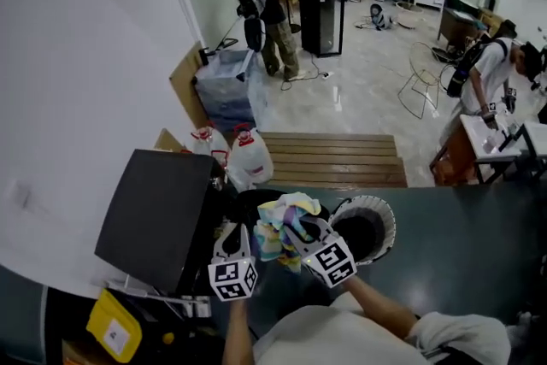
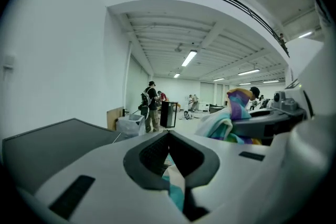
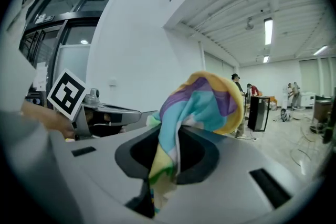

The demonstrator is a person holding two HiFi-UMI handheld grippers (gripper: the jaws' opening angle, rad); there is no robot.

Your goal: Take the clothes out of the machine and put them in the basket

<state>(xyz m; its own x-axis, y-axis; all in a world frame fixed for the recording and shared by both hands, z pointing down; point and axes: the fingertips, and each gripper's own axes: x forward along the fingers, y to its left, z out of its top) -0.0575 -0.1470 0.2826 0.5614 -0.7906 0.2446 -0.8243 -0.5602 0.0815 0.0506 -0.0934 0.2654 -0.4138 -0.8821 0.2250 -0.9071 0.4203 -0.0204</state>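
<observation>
Left claw (image 2: pixel 176 176) and right claw (image 3: pixel 163 165) each pinch a fold of one multicoloured cloth (image 1: pixel 282 220), bunched in the air between them. It hangs over the machine (image 1: pixel 255 203) opening, just left of the round basket (image 1: pixel 390 222). A raised black lid (image 1: pixel 158 218) walls the left side, and the dark surface (image 1: pixel 461 244) lies open to the right.
</observation>
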